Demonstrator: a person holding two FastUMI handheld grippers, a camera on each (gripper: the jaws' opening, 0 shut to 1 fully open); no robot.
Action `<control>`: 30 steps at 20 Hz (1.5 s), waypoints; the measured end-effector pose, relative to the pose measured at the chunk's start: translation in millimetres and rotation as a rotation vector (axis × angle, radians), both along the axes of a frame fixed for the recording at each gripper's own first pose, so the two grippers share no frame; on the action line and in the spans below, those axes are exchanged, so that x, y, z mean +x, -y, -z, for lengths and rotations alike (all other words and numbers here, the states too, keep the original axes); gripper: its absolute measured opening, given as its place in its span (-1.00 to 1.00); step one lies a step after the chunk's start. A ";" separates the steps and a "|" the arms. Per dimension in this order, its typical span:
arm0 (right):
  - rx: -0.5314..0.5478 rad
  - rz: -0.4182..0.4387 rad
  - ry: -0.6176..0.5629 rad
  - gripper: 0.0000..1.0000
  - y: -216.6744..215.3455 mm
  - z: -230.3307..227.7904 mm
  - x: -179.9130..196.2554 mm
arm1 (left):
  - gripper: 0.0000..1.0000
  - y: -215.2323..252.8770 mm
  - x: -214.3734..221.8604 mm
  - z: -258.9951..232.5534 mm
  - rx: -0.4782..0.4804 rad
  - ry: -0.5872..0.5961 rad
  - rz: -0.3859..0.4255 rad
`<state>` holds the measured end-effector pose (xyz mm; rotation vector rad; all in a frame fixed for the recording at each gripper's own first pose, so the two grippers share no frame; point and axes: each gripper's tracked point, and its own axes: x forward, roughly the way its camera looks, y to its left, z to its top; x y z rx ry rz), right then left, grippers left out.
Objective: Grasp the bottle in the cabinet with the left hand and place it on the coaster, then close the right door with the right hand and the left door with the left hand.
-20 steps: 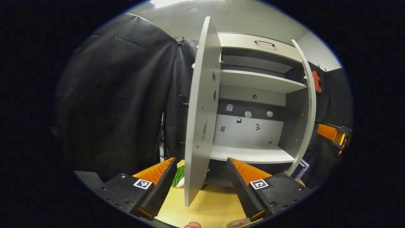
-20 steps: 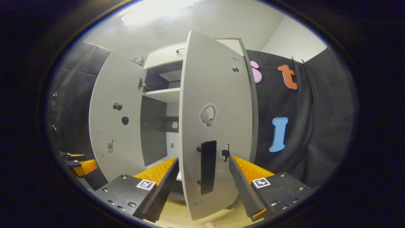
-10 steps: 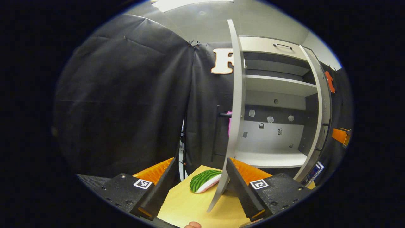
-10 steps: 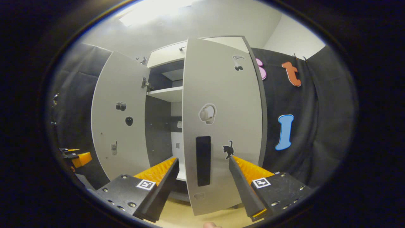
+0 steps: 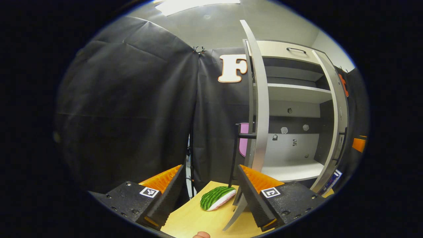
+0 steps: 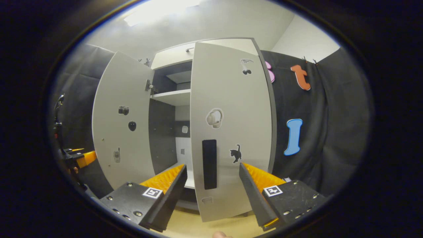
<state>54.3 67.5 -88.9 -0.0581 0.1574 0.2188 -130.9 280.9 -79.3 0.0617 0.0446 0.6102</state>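
With its fingers spread wide and nothing between them, the left gripper (image 5: 209, 195) points at the outer side of the left door (image 5: 261, 109), which is seen nearly edge-on; whether its right finger (image 5: 254, 185) touches the door edge, cannot tell. Right gripper (image 6: 211, 195) fingers also wide apart, holding nothing, facing the front of the right door (image 6: 231, 125), with the door's handle (image 6: 209, 164) between the fingers but farther off. Right door nearly closed; left door wide open. Left gripper view adds a watermelon-slice toy (image 5: 217, 197) on the wooden table (image 5: 195, 221) and bare cabinet (image 5: 294, 112) shelves. Bottle and coaster: cannot tell where. Right gripper view adds the left gripper at far left.
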 end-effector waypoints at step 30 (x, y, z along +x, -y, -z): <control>0.033 0.037 0.005 0.91 42.8 -3.6 -3.1 | 0.90 37.1 18.6 9.5 -0.052 0.030 0.071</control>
